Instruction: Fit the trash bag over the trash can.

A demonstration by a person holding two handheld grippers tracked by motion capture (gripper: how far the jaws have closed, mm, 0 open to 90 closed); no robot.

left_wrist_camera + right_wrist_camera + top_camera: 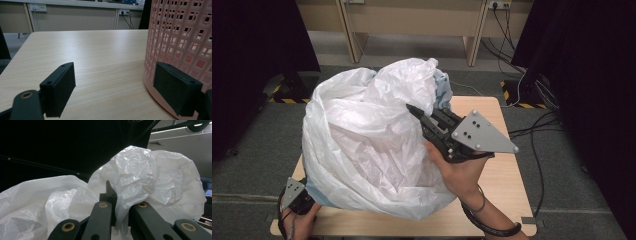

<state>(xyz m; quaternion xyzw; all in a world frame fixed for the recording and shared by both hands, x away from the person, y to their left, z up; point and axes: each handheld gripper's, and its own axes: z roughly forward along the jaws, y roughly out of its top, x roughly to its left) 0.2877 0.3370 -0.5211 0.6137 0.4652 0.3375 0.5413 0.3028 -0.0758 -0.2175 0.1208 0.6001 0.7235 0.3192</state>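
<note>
So there's a big white plastic bag (362, 145) billowing over most of the light wooden desk (502, 180), puffed up and crinkled, and it covers the pink lattice basket (180, 37) underneath, whose grid wall you can see in the left gripper view, standing upright on the desk. The right hand-held gripper (414, 111) is up at the top right of the bag, lifted off the desk and pointing up-left in the high view, with the grey three-cornered plate on top. Its jaws are pressed together and pinching a fold of the bag's film; in the right gripper view (120, 220) the plastic runs right down between the two black jaws and bunches up above them. The right hand (462, 172) wraps the handle from below, wristband on. The left hand-held gripper (117, 87) sits low at the near left corner of the desk, mostly tucked under the bag's edge in the high view (294, 195). Its jaws are spread wide with nothing but bare desk between them; one pad sits just beside the basket's base, though I can't tell whether it actually touches it.
</note>
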